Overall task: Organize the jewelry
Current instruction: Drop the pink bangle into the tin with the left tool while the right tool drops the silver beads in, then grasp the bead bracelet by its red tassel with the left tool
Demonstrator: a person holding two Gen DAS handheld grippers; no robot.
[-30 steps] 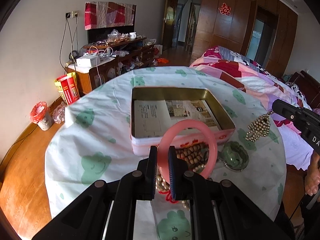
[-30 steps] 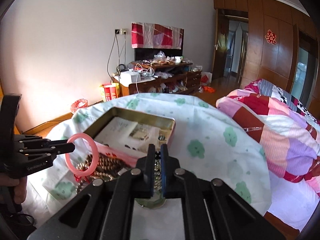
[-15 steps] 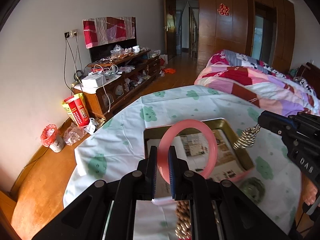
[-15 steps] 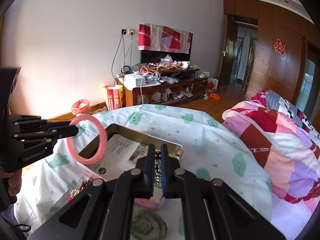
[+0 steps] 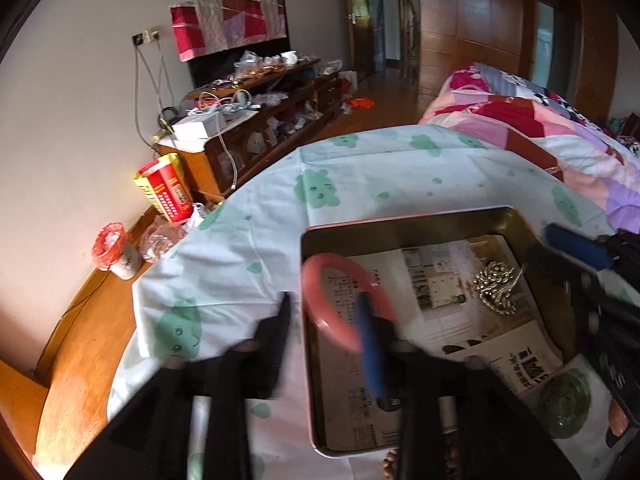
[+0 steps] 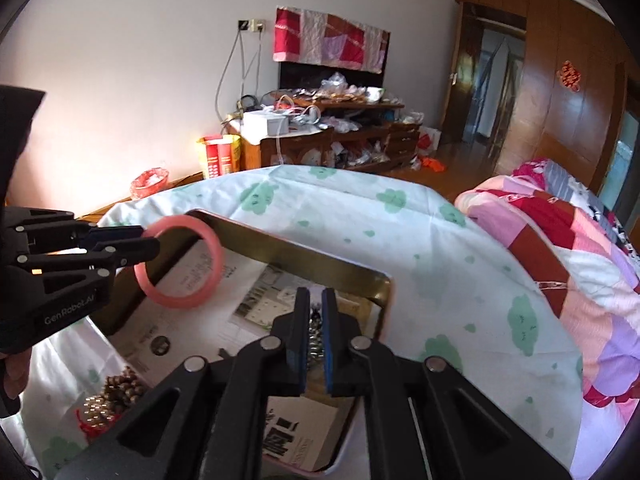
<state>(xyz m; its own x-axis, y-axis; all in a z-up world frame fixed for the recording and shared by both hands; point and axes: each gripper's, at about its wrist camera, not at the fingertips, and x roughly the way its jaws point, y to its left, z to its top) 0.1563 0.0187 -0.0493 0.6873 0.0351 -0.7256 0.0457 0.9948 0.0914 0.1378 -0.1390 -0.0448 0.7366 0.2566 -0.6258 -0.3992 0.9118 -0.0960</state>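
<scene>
Spreading wide, the left hand-held gripper (image 5: 326,316) frees the pink bangle (image 5: 342,300); the right hand-held gripper (image 6: 315,334) clamps a gold chain (image 5: 496,286).

The smooth, glossy pink bangle (image 6: 179,263) looks like plastic or stone, and the shallow rectangular tin (image 6: 304,256) has brassy metal walls with a dull sheen, its floor lined with matt printed newspaper (image 5: 472,320). At the tin's far right lies a cluster of shiny gold metal beads (image 5: 495,285), and near its right corner a polished green stone disc (image 5: 565,402). The white cotton-like cloth with green prints (image 6: 420,240) is matt and creased, and the black gripper fingers (image 6: 296,344) look like matt plastic with metal rivets.
</scene>
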